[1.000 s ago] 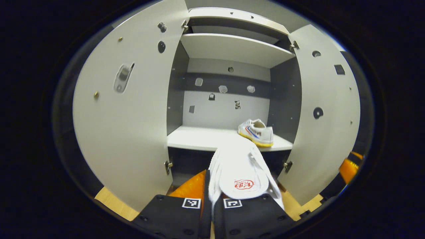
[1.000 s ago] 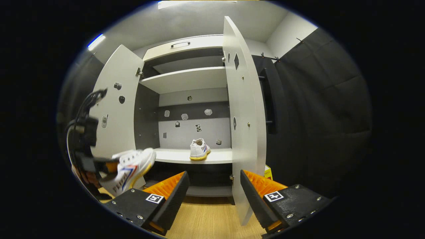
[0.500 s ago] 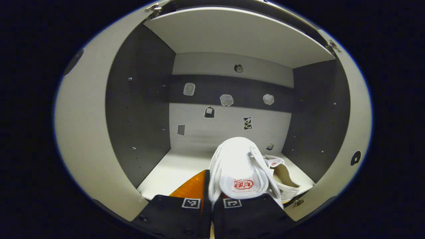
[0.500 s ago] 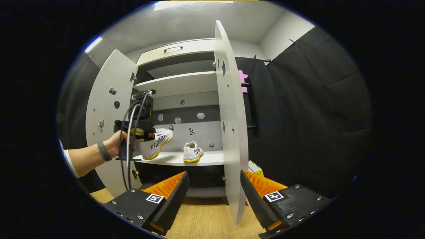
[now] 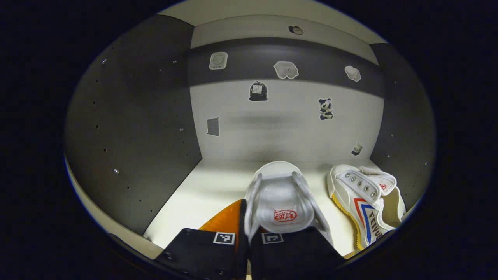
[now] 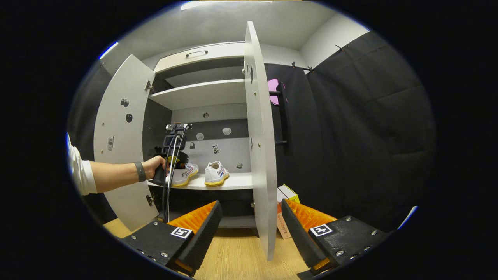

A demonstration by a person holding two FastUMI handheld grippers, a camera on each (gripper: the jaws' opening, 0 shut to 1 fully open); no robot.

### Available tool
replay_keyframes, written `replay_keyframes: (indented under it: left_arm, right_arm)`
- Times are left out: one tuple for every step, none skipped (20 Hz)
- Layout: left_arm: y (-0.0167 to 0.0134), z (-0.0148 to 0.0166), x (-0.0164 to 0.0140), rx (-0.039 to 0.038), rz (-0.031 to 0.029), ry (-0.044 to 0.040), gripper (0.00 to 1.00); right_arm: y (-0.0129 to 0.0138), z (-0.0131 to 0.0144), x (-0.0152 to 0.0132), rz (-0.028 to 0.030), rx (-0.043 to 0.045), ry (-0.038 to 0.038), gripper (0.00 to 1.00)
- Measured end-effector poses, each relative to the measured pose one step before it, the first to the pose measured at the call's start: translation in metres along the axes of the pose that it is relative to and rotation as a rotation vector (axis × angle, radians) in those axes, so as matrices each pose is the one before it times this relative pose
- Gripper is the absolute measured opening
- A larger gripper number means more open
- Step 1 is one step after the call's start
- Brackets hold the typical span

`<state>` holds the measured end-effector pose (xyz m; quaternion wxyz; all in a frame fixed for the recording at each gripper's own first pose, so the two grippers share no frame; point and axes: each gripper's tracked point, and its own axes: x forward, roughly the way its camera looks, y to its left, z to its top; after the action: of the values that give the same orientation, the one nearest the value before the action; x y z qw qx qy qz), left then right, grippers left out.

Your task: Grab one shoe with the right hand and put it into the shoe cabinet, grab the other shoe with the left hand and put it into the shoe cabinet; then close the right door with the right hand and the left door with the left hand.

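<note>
My left gripper (image 5: 243, 217) is shut on a white canvas shoe (image 5: 281, 198), holding it by the heel just over the cabinet shelf (image 5: 202, 194). The second white shoe (image 5: 363, 202), with red and blue stripes and a yellow sole, lies on the shelf to its right. In the right gripper view both shoes (image 6: 183, 174) (image 6: 216, 174) sit side by side in the shoe cabinet (image 6: 202, 93), and a hand (image 6: 155, 165) holds the left gripper (image 6: 173, 149) there. My right gripper (image 6: 249, 217) is open and holds nothing, well back from the cabinet, with the edge of the open right door (image 6: 258, 147) in front of it.
The left door (image 6: 118, 132) stands open behind the person's arm. A small cardboard box (image 6: 286, 206) rests on the wooden floor (image 6: 241, 256) by the right door. Black cloth (image 6: 358, 136) covers the wall at right. An upper shelf (image 6: 202, 93) spans the cabinet.
My left gripper has pushed deeper into the cabinet and lowered its shoe toward the shelf beside the other shoe. The right gripper has drifted slightly, staying open.
</note>
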<state>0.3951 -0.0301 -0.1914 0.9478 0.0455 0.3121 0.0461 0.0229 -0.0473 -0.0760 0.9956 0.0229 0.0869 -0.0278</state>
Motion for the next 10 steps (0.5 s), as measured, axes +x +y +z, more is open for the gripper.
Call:
replay_keyframes:
  left_arm:
    - [-0.00294, -0.00046, 0.00261, 0.00725, -0.00635, 0.00761, 0.11]
    - [-0.00075, -0.00324, 0.00383, 0.01253, -0.00032, 0.01076, 0.12]
    - [-0.00119, -0.00059, -0.00157, 0.01578, 0.00162, 0.00659, 0.12]
    - [-0.00333, 0.00205, 0.00400, -0.00042, -0.01121, -0.00862, 0.14]
    - [-0.00304, 0.00017, 0.00140, -0.00320, -0.00233, 0.00025, 0.17]
    - [0.00048, -0.00082, -0.00062, -0.00366, 0.00671, -0.00221, 0.25]
    - [0.00038, 0.00030, 0.00118, -0.00585, 0.01053, -0.00298, 0.28]
    - [-0.00021, -0.00119, 0.00005, -0.00587, 0.00618, 0.00064, 0.33]
    - [0.00110, 0.00040, 0.00003, -0.00107, 0.00539, -0.00141, 0.33]
    - [0.00109, -0.00040, -0.00102, 0.00097, 0.00687, 0.00182, 0.37]
  right_arm:
    - [-0.00032, -0.00188, 0.00216, -0.00075, 0.00447, 0.00613, 0.94]
    - [0.00036, -0.00133, 0.00169, 0.00289, 0.00799, 0.00672, 0.94]
    - [0.00094, -0.00092, 0.00044, 0.00445, 0.00759, 0.00322, 0.94]
    - [0.00051, 0.00026, 0.00155, 0.00272, 0.00318, 0.00045, 0.94]
    - [0.00038, 0.00022, 0.00074, 0.00114, -0.00255, -0.00091, 0.94]
    - [-0.00003, -0.00058, 0.00068, 0.00061, -0.00507, 0.00088, 0.94]
    - [0.00057, -0.00125, 0.00010, 0.00295, -0.00352, 0.00152, 0.94]
    - [0.00022, 0.00021, 0.00047, 0.00211, -0.00081, 0.00101, 0.94]
    - [0.00067, 0.00020, -0.00038, 0.00237, 0.00098, -0.00036, 0.94]
    - [0.00071, 0.00010, 0.00096, 0.00209, 0.00129, 0.00021, 0.94]
